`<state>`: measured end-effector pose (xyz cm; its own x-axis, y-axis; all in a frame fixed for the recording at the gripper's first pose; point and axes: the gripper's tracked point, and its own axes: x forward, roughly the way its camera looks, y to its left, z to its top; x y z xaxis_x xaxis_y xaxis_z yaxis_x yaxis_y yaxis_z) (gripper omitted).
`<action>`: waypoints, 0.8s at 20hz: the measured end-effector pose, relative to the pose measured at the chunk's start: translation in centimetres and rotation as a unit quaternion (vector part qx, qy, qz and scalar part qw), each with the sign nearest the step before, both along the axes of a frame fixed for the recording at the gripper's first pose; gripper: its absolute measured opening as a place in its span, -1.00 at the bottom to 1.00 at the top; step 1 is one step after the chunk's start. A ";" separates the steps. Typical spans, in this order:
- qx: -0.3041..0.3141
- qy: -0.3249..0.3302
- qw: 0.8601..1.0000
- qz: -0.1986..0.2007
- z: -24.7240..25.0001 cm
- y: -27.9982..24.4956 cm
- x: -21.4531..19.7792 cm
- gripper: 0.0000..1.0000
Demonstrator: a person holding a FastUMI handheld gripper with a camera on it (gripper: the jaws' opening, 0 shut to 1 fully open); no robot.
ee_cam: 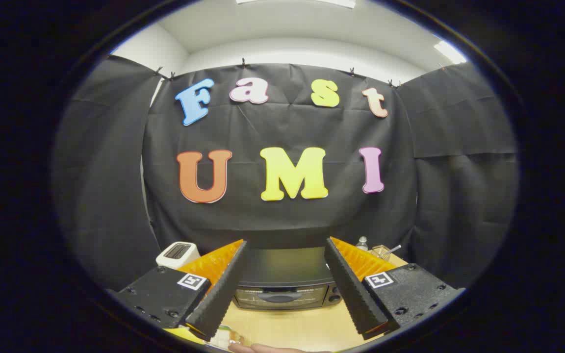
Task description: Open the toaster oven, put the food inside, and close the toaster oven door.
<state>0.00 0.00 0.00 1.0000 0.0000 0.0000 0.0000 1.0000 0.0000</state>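
**Gripper parked high, oven door not yet touched**

Gripper (285,282) sits lower centre of frame, jaws spread wide, nothing between them. Looks like a start pose: held back and above the table (292,326) so the whole target is in sight before the approach.

Toaster oven (285,282) is framed right in the gap between the fingers, beyond the tips, lower centre. Door reads closed, handle facing the gripper, so an open spread makes sense for hooking the handle first.

Food: something pale (228,338) at bottom of frame, just below the left finger, with what looks like a hand (268,348) beside it; can't identify it.

White toaster (177,252) lower left, wire basket (383,252) and a bottle (362,242) lower right, both well clear of the door swing, I'd judge.
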 end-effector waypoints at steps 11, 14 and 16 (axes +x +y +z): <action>-0.009 0.008 1.000 -0.012 -0.9 -2.5 2.1 1.00; -0.001 0.014 1.000 -0.005 -1.6 -2.1 2.8 1.00; -0.003 0.022 1.000 -0.004 -2.9 -2.1 3.6 1.00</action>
<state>3.55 -2.07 -2.89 0.9990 -0.0072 -0.0446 0.0069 1.0000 -0.0062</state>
